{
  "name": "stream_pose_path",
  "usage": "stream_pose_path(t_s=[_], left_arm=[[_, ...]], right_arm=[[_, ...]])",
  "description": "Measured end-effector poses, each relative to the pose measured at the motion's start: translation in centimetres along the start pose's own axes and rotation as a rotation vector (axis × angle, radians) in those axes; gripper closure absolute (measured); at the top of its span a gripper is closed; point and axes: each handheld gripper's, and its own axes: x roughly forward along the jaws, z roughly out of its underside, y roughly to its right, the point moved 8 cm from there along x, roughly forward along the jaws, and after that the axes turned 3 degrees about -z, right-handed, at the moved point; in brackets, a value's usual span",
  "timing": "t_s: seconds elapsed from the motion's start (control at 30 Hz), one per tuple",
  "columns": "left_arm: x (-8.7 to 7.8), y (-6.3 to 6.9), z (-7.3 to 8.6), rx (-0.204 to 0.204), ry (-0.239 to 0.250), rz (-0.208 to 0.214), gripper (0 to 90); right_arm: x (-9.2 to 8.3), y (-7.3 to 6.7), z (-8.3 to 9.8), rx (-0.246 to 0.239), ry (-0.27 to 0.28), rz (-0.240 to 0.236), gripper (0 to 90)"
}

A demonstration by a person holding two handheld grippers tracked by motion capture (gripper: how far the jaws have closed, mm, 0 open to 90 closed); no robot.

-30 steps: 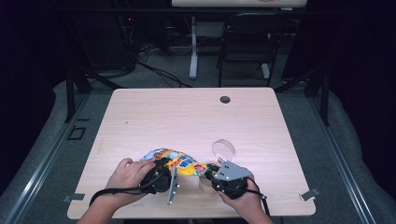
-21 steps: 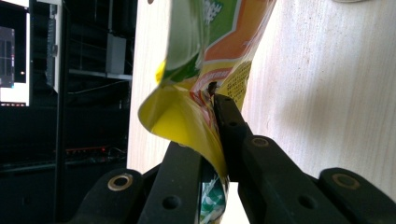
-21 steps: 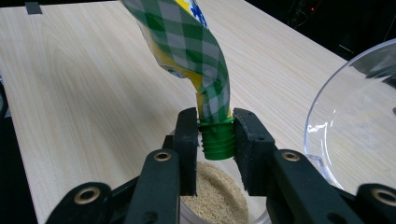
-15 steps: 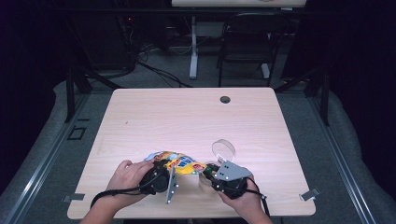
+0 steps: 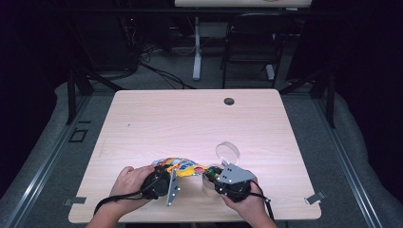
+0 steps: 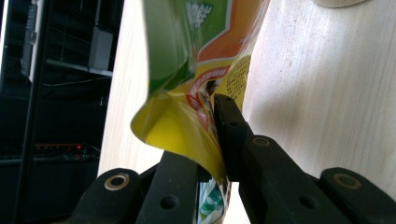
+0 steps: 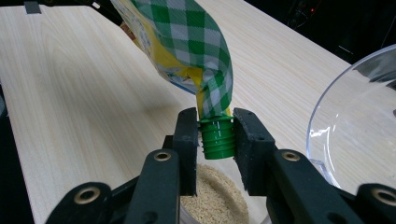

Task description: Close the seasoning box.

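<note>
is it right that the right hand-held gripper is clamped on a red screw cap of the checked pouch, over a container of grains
Not quite: the ribbed plastic screw cap is green, not red, as the right gripper view shows. The right hand-held gripper does clamp it on the green-checked pouch, over the container of pale grains.

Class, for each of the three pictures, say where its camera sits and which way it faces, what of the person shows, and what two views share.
High view: above the person's side, facing forward and down on the table; both hands show.
Left gripper view: rides the left tool, looking along its jaws at the pouch.
Right gripper view: rides the right tool, facing the pouch's green spout above a tub of grains.
Shared: both gripper views show the pouch, each from one end.
</note>
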Motion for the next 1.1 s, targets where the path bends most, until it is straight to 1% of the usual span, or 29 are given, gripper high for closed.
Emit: stream_pose_path(t_s=[0.03, 0.1, 0.13, 0.17, 0.27, 0.37, 0.47, 0.63, 0.7, 0.73, 0.77, 0.9, 0.93, 1.0, 1.1], left_arm=[[0.0, 0.0, 0.1, 0.002, -0.003, 0.002, 87.5], [0.1, 0.1, 0.1, -0.008, 0.001, 0.000, 87.4], [0.2, 0.1, 0.1, -0.014, 0.013, -0.004, 87.3], [0.3, 0.3, 0.1, -0.038, 0.017, 0.004, 87.4], [0.4, 0.5, 0.2, -0.042, 0.018, 0.010, 87.1], [0.5, 0.6, 0.3, -0.065, 0.022, 0.018, 87.2], [0.6, 0.9, 0.4, -0.100, 0.038, 0.032, 87.3], [0.8, 1.1, 0.7, -0.130, 0.047, 0.050, 87.3], [0.9, 1.4, 0.8, -0.154, 0.060, 0.056, 87.3], [0.9, 1.4, 0.9, -0.148, 0.053, 0.059, 87.2], [1.0, 1.6, 0.9, -0.171, 0.065, 0.065, 87.2], [1.1, 1.7, 1.1, -0.182, 0.070, 0.077, 87.1], [1.1, 1.8, 1.1, -0.191, 0.074, 0.081, 87.0], [1.2, 1.8, 1.2, -0.192, 0.072, 0.090, 86.8], [1.3, 2.0, 1.3, -0.212, 0.077, 0.108, 86.4]], right_arm=[[0.0, 0.0, 0.0, 0.001, 0.001, 0.000, 71.7], [0.0, 0.0, 0.0, 0.000, 0.002, -0.001, 71.7], [0.0, 0.0, 0.0, -0.002, 0.000, 0.001, 71.7], [0.0, 0.0, 0.0, -0.002, 0.001, 0.001, 71.7], [0.0, 0.0, -0.1, 0.000, 0.005, 0.002, 71.6], [0.0, 0.0, -0.1, -0.001, 0.007, 0.001, 71.6], [0.0, 0.0, -0.2, 0.000, 0.011, -0.001, 71.6], [0.1, -0.1, -0.2, -0.003, 0.012, -0.003, 71.6], [0.2, -0.2, -0.3, -0.004, 0.014, -0.003, 71.5], [0.2, -0.2, -0.3, -0.006, 0.016, -0.003, 71.5], [0.2, -0.2, -0.3, -0.008, 0.016, -0.005, 71.5], [0.2, -0.3, -0.4, -0.011, 0.018, -0.004, 71.5], [0.2, -0.3, -0.4, -0.011, 0.019, -0.005, 71.4], [0.3, -0.3, -0.4, -0.012, 0.022, -0.005, 71.4], [0.3, -0.3, -0.5, -0.012, 0.025, -0.006, 71.4]])
